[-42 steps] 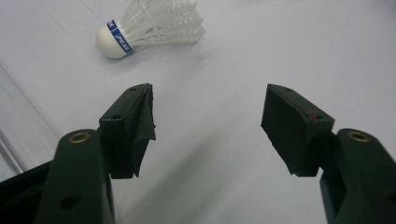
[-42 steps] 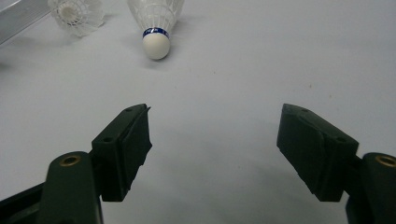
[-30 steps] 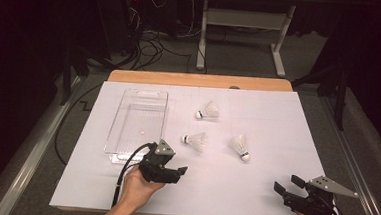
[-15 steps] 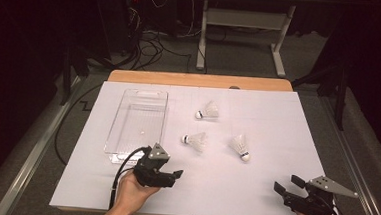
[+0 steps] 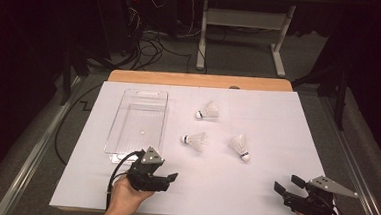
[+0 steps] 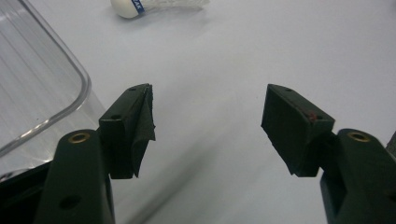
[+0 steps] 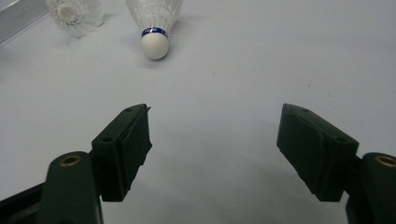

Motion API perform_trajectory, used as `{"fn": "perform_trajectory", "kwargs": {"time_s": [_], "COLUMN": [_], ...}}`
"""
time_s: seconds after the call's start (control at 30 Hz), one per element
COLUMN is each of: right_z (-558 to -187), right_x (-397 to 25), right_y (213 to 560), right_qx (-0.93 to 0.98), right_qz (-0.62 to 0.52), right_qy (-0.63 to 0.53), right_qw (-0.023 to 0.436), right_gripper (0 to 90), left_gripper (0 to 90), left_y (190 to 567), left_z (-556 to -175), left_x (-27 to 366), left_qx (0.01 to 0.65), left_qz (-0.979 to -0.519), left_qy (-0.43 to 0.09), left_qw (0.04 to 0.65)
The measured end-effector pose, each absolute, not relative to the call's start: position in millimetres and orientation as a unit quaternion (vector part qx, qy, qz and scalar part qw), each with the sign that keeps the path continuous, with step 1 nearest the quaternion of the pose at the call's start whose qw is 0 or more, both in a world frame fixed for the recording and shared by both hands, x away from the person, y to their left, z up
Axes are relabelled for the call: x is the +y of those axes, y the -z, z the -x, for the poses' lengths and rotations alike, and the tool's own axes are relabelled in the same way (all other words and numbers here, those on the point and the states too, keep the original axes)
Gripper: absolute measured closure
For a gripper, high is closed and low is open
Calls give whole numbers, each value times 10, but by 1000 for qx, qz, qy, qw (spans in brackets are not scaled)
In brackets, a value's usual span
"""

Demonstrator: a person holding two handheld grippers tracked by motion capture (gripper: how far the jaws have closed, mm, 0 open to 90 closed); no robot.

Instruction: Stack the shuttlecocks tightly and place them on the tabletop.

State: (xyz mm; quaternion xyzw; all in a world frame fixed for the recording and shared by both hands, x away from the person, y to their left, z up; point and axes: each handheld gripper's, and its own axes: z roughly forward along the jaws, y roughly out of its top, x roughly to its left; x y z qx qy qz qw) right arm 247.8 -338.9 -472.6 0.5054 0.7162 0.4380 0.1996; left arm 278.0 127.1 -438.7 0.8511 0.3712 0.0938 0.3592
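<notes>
Three white shuttlecocks lie on the white table cover: one at the back [image 5: 207, 111], one in the middle [image 5: 194, 140] and one to the right [image 5: 239, 146]. A clear plastic tray [image 5: 137, 122] stands empty to their left. My left gripper [image 5: 168, 181] rests near the front edge, just below the tray, open with nothing between its jaws [image 6: 208, 126]; the tray's corner [image 6: 37, 79] and a shuttlecock [image 6: 154, 5] lie ahead of it. My right gripper [image 5: 285, 184] sits at the front right, open and empty [image 7: 215, 144], facing a shuttlecock [image 7: 156, 23] with a blue band.
The wooden table edge [image 5: 200, 80] shows behind the white cover. On the floor beyond are cables and a metal stand [image 5: 240, 40]. A second shuttlecock [image 7: 77, 16] lies at the upper left of the right gripper view.
My left gripper has shifted slightly left and toward the front edge, still open. The right gripper and the shuttlecocks have not moved.
</notes>
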Motion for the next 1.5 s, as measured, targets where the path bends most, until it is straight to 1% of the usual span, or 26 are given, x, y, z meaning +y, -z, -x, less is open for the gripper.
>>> {"fn": "perform_trajectory", "kwargs": {"time_s": [1.0, 1.5], "right_z": [-2476, -2475], "right_x": [-3388, -3387], "right_y": [4725, 4724], "right_qx": [716, 717], "right_qz": [-505, -505], "right_qy": [-438, -437], "right_qw": [200, 200], "right_gripper": [263, 263], "left_gripper": [328, 324], "left_y": [4451, 4466], "left_z": [-2688, -2629], "left_x": [1502, 1696], "left_qx": [387, 400], "left_qz": [-836, -827], "left_qy": [-99, -116], "left_qw": [376, 378]}}
